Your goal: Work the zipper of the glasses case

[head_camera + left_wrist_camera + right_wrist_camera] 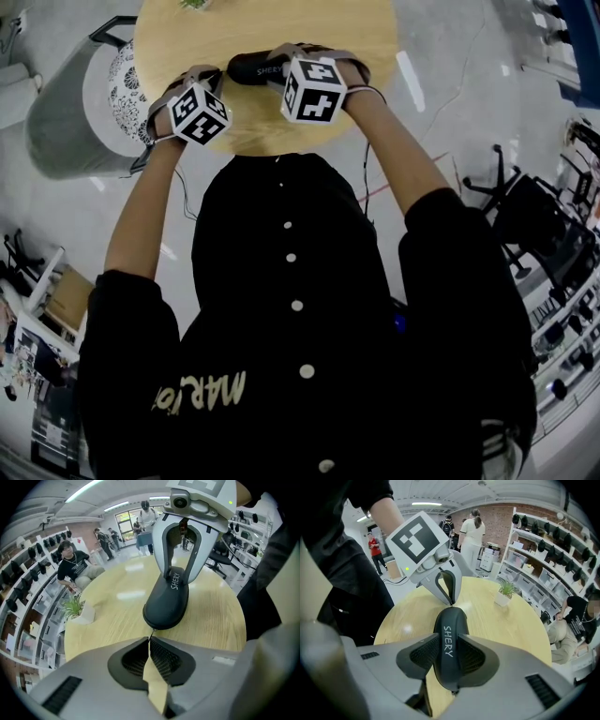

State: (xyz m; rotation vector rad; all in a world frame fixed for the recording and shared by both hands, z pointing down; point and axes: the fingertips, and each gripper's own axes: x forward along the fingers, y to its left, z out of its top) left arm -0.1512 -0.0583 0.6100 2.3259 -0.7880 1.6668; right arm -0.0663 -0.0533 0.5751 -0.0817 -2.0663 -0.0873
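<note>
A black glasses case [251, 67] lettered SHERY lies on the round wooden table [375, 37]. My right gripper [449, 656] is shut across the case [449, 641], with a pad pressing on each long side. My left gripper [150, 640] is shut at the near end of the case [166, 603], pinching the thin zipper pull [151, 633] between its closed tips. From the right gripper view, the left gripper [451, 603] meets the case's far tip. From the left gripper view, the right gripper [178, 579] straddles the case's far half.
A small potted plant [505, 592] stands near the table's rim, away from the case. A grey chair [66, 112] sits at the table's left. Several people and shelves fill the room beyond the table.
</note>
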